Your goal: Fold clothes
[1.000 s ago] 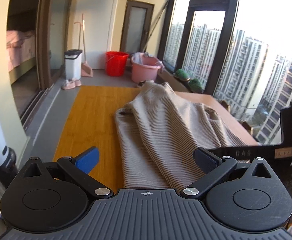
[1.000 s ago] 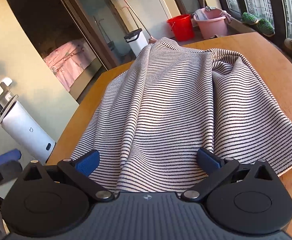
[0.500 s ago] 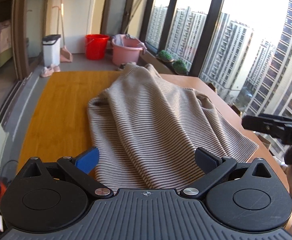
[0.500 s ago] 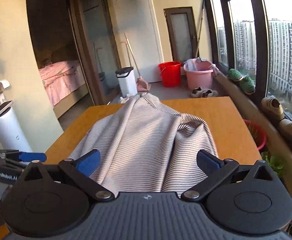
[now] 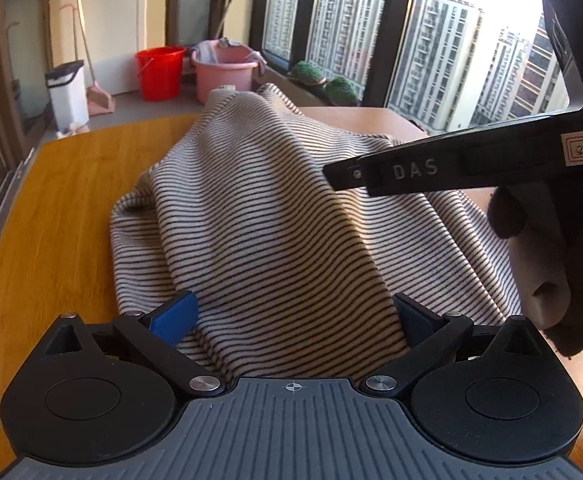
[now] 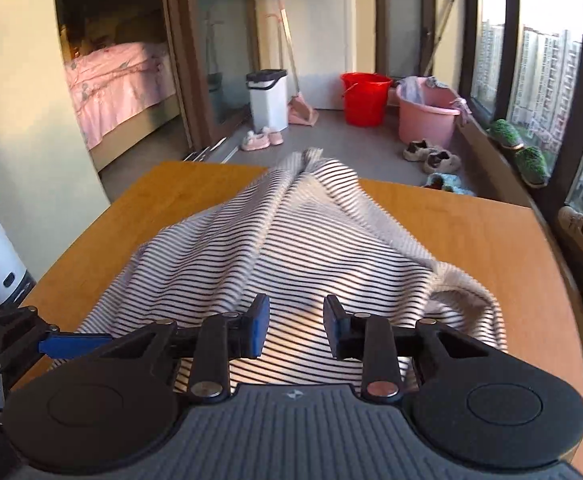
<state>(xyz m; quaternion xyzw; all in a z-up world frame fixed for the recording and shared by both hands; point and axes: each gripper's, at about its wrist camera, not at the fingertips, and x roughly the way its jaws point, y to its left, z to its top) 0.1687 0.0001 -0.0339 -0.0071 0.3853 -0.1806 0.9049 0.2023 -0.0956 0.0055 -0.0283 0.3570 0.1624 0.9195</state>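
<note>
The striped knit garment (image 6: 291,248) runs lengthwise away across the wooden bench (image 6: 471,232); its near hem lies between the right gripper (image 6: 296,326)'s closing jaws, while the left gripper (image 5: 291,320) straddles it wide open.

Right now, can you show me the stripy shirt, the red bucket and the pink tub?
stripy shirt (image 5: 259,216), left wrist view, middle of the cloth
red bucket (image 6: 365,100), right wrist view, front wall
pink tub (image 6: 425,120), right wrist view, front wall

One striped garment (image 5: 275,216), two buckets (image 6: 365,98).
</note>
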